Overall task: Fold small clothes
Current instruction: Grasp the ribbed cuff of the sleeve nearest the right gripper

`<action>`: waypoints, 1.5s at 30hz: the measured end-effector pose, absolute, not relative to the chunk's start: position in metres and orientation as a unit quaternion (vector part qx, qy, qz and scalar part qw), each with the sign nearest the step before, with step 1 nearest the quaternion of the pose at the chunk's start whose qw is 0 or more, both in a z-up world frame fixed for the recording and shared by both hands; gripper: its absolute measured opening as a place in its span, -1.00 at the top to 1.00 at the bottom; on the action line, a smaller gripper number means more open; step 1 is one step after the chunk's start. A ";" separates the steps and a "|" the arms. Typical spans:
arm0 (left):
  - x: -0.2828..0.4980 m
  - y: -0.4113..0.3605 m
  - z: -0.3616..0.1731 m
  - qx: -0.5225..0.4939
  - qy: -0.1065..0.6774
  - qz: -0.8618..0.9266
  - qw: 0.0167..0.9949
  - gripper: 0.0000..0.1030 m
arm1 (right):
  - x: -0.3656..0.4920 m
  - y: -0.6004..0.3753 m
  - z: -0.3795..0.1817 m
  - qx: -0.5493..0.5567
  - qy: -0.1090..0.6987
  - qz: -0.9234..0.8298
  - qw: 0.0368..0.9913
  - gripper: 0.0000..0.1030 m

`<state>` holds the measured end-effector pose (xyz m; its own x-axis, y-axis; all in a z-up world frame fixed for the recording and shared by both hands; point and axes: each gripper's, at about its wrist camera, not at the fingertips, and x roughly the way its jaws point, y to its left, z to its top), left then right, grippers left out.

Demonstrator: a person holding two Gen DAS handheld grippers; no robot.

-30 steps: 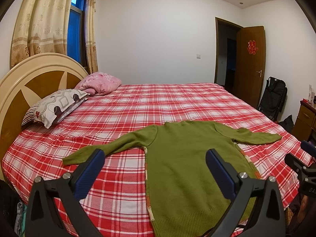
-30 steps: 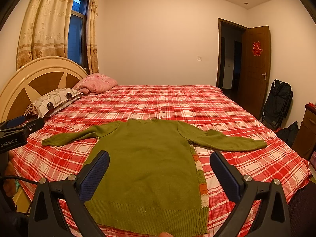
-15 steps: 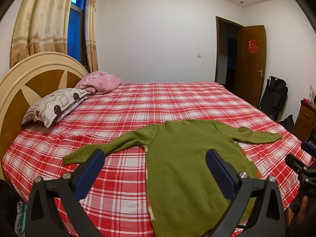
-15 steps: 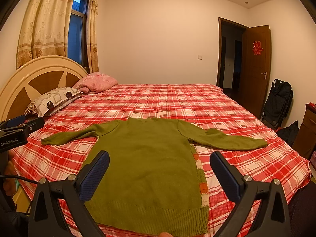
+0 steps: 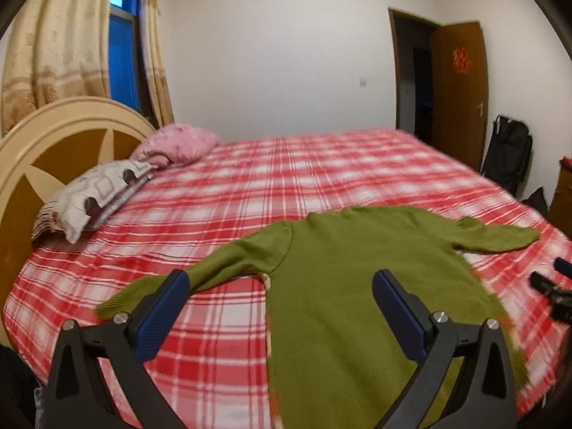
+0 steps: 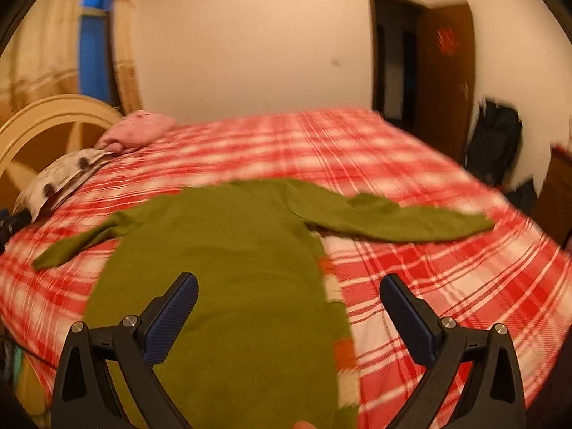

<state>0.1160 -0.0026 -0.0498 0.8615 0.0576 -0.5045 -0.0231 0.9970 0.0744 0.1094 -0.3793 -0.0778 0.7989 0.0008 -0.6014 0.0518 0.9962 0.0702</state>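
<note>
A small green knitted sweater (image 5: pixel 343 286) lies flat on the red plaid bed (image 5: pixel 304 175), both sleeves spread out, hem toward me. It also shows in the right wrist view (image 6: pixel 228 250), which is blurred. My left gripper (image 5: pixel 280 287) is open and empty, above the sweater's left side and left sleeve. My right gripper (image 6: pixel 289 291) is open and empty, above the sweater's right side edge. The right gripper's tip shows at the right edge of the left wrist view (image 5: pixel 550 289).
Two pillows, a patterned one (image 5: pixel 93 193) and a pink one (image 5: pixel 178 143), lie by the wooden headboard (image 5: pixel 46 143) at the left. An open door (image 5: pixel 461 89) and a black bag (image 5: pixel 507 153) stand at the right. A wooden cabinet (image 5: pixel 563 193) is at the far right.
Both grippers have moved forward and lower toward the sweater, the right one swinging right with motion blur. The sweater has not moved. Both stay open.
</note>
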 end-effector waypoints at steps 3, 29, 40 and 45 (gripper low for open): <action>0.161 -0.009 -0.076 0.039 0.272 0.019 0.961 -1.00 | 0.147 -0.437 -0.104 0.091 0.345 -0.053 0.933 -0.98; 0.271 -0.017 -0.190 0.035 0.408 0.036 0.912 -1.00 | 0.271 -0.709 -0.174 0.249 0.399 -0.296 0.831 0.80; 0.265 0.003 -0.182 -0.034 0.415 0.000 0.909 -1.00 | 0.299 -0.623 -0.091 0.183 0.344 -0.183 0.902 0.85; 0.263 0.011 -0.177 -0.053 0.408 -0.007 0.912 -1.00 | 0.321 -0.537 -0.043 0.124 0.320 -0.103 0.933 0.85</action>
<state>0.2627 0.0113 -0.1769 0.6675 -0.0559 -0.7425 -0.0298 0.9944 -0.1016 0.3214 -0.5367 -0.0427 0.7736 -0.1120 -0.6237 0.2716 0.9479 0.1665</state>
